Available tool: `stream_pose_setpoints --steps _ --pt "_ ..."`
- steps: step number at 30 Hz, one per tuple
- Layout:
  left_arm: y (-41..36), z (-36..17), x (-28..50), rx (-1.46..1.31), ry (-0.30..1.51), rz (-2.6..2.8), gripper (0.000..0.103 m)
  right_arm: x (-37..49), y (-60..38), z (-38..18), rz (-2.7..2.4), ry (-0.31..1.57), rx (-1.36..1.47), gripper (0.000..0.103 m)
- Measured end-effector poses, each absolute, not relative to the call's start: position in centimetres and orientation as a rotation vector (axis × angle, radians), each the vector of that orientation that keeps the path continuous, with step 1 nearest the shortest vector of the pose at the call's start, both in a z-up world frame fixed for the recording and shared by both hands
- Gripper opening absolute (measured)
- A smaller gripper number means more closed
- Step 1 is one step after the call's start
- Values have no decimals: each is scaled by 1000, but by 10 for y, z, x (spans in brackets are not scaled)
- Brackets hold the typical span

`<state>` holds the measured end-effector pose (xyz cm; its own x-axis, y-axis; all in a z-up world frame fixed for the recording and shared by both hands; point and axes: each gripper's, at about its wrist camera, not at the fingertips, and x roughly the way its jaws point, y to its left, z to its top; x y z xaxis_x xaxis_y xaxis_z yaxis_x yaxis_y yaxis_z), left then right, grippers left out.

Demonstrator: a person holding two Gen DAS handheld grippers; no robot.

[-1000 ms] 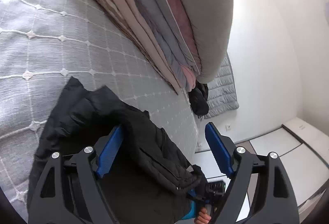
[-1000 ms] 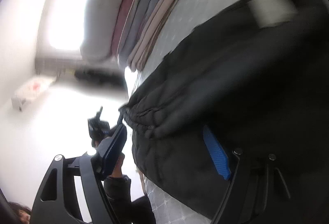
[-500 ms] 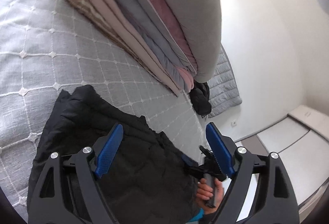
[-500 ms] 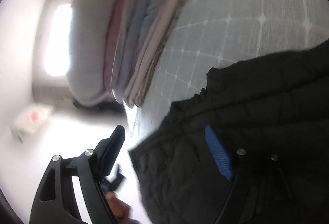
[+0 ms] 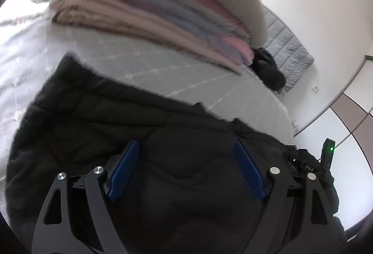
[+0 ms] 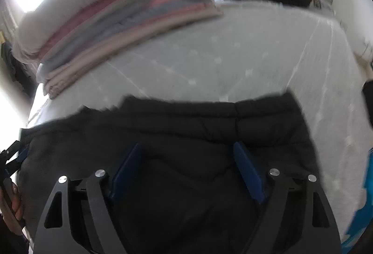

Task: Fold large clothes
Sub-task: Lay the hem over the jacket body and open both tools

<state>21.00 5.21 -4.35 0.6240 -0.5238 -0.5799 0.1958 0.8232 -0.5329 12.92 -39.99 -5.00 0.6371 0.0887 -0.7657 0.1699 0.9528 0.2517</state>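
A black quilted jacket (image 5: 116,123) lies spread on the grey quilted bed (image 5: 186,76). It also fills the lower half of the right wrist view (image 6: 186,128). My left gripper (image 5: 186,151) is open, its blue pads over the jacket, holding nothing. My right gripper (image 6: 186,156) is open too, just above the jacket. The other gripper shows at the right edge of the left wrist view (image 5: 326,156) and at the left edge of the right wrist view (image 6: 9,160). Both views are blurred.
A stack of folded blankets and a grey pillow (image 5: 151,9) sits at the far side of the bed, also in the right wrist view (image 6: 116,27). Another dark garment (image 5: 268,69) lies by a grey quilt (image 5: 286,48) against the wall. White floor lies right of the bed.
Both grippers have swung round and now face across the bed toward the blanket stack. The jacket now lies flatter, and the right gripper no longer has its fabric around its pad.
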Motion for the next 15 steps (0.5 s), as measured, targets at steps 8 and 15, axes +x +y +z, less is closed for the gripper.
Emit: stream_pose_setpoints --steps 8,15 --pt "43 -55 220 -353 792 -419 79 139 -404 -60 -46 915 306 81" --pt "83 4 178 -404 705 -382 79 57 -403 3 -10 773 332 81"
